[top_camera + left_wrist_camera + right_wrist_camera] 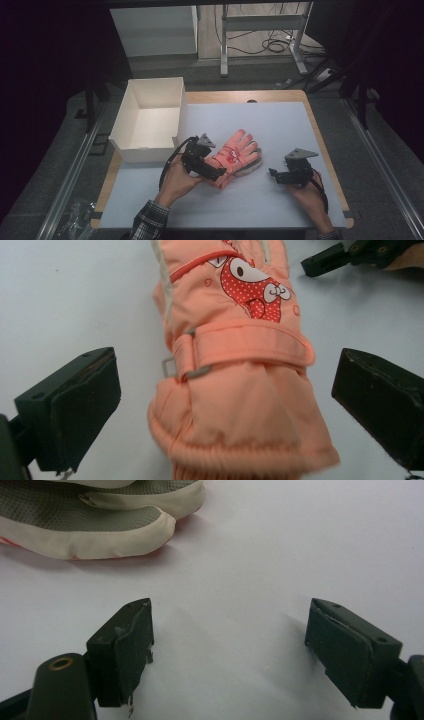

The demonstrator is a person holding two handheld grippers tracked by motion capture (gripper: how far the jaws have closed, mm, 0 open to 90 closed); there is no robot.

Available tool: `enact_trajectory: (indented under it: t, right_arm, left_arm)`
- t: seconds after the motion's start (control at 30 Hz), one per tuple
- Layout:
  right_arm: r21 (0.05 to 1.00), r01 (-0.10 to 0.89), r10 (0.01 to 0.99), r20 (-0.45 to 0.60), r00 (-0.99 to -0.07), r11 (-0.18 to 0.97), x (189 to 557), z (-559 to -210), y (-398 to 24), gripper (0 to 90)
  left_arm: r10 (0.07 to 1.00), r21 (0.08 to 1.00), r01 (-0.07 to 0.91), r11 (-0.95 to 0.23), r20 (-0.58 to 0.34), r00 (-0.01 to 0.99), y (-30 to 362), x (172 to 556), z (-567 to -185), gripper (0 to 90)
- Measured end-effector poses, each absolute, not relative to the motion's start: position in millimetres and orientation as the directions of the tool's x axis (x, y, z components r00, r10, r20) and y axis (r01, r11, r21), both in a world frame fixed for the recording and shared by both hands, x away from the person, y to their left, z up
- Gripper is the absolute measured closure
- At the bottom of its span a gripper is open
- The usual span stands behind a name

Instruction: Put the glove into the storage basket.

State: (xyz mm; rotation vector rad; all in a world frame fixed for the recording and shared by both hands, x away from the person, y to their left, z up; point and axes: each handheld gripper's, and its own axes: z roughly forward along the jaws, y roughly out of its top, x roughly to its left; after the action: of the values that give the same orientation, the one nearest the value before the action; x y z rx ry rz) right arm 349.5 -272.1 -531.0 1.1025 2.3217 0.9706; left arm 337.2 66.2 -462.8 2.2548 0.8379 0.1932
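Spread wide, our left gripper's (225, 405) fingers (75, 410) flank the cuff of the orange glove (240, 390) without pressing it, at centre frame in the high view. Our right gripper (227, 650) rests lower right of centre, its fingers (125, 640) parted over bare white mat (280, 130), apart from the glove's grey-and-cream fingertips at upper left of its own view. We see the white box (150, 117) standing at upper left.
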Motion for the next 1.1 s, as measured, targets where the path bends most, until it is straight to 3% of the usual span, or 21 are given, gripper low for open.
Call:
enact_trajectory:
  t: [0.43, 0.9, 1.1]
  right_arm:
    - [0.728, 0.516, 0.788, -0.053, -0.614, 0.451, 349, -531, -272, 19.7]
    - [0.728, 0.516, 0.788, -0.053, -0.613, 0.45, 349, -531, -272, 19.7]
    - [0.728, 0.516, 0.788, -0.052, -0.613, 0.45, 349, -531, -272, 19.6]
  left_arm:
    - [0.614, 0.589, 0.516, -0.621, -0.043, 0.788, 30, 347, -494, 0.0]
    - [0.617, 0.526, 0.528, -0.666, -0.009, 0.787, 22, 348, -524, 0.0]
    - [0.615, 0.52, 0.54, -0.662, -0.036, 0.788, 23, 346, -525, 9.3]
